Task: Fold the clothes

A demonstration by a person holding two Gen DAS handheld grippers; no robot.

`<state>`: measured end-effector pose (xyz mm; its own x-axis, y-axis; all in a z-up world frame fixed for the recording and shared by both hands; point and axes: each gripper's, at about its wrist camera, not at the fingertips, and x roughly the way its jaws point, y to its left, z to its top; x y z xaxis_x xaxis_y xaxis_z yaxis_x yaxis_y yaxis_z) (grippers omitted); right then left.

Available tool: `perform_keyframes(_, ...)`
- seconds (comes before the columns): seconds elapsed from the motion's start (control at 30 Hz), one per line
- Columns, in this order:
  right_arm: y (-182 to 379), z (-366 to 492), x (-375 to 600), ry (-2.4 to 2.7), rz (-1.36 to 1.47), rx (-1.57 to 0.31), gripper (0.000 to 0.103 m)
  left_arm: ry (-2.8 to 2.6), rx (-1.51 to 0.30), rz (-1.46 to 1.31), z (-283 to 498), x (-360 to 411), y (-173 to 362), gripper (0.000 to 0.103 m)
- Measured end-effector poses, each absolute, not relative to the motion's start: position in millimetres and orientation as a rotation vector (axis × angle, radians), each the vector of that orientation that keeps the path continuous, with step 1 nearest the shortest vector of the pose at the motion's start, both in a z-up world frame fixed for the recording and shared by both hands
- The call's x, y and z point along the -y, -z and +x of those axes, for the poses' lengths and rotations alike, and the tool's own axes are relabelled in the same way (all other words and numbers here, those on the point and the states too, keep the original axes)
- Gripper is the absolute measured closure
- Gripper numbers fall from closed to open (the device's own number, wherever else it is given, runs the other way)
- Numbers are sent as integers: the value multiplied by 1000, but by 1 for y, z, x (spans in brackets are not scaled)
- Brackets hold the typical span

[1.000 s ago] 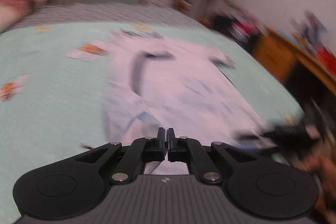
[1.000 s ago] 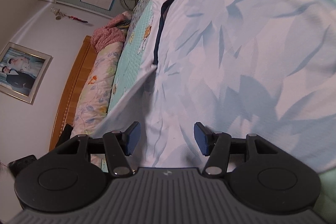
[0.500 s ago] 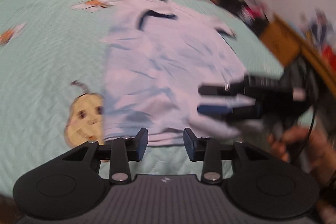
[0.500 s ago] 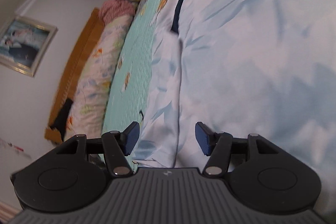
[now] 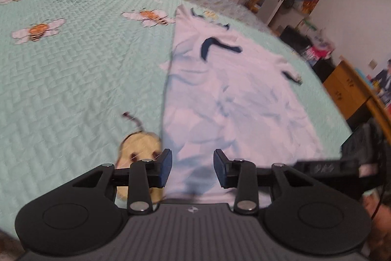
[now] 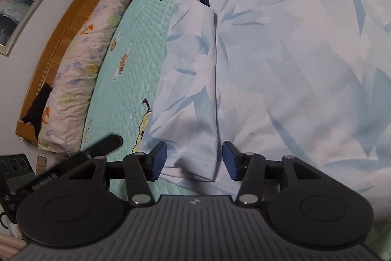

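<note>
Both tongs over the near hem of the shirt, lining up for the next fold.

Nearest me, my left tongs [image 5: 192, 168] stand parted over the lower hem of the pale blue leaf-print shirt [image 5: 234, 99], pads clear of the cloth. My right tongs [image 6: 194, 160] are closing, the folded-in side flap's bottom edge between the pads but not yet pinched. Past them the shirt lies flat on the mint quilted bed [image 5: 73, 65], running up the middle of the frame to its dark collar [image 5: 215, 47] at the far end. I judge the side is folded in; next I must pinch the hem at both corners and carry it toward the collar, keeping the flap from slipping open.
</note>
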<state>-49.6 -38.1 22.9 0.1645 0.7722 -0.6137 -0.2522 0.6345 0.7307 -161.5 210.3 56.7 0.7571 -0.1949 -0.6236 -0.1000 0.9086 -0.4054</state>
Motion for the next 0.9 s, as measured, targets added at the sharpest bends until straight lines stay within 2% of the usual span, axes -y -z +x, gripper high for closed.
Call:
perform_keyframes(0.03,-22,-50,37,-777,527,-1197,57,55,-708,-439,-159,-209,-58,63)
perform_keyframes(0.07,-21,-51,36,-774,523,-1200,83,54,-701,-448,-157,-209,-58,63)
perform_keyframes(0.1,-19,-51,35,-769,524,-1206,99,54,-694,-457,-154,-208,-59,63)
perform_keyframes(0.13,-15,-52,37,-761,548,-1225,103,63,-684,-474,-152,-208,-59,63)
perform_keyframes(0.2,-12,-55,46,-755,620,-1224,103,97,-671,-483,-147,-205,-60,61)
perform_keyframes(0.27,-12,-61,51,-751,651,-1217,103,125,-685,-439,-140,-196,-57,55)
perform_keyframes(0.43,-8,-63,51,-786,621,-1243,103,100,-854,-285,-119,-178,-24,55)
perform_keyframes(0.5,-12,-59,52,-813,612,-1261,101,97,-845,-218,-123,-176,-18,57)
perform_keyframes(0.57,-21,-49,62,-831,623,-1243,89,90,-841,-164,-126,-174,-19,57)
perform_keyframes(0.63,-35,-25,70,-816,623,-1159,82,82,-838,-132,-127,-174,-19,57)
perform_keyframes(0.8,-45,73,57,-764,646,-987,81,62,-838,-131,-126,-178,-18,57)
perform_keyframes(0.9,-35,126,28,-731,610,-978,81,61,-823,-124,-124,-177,-27,57)
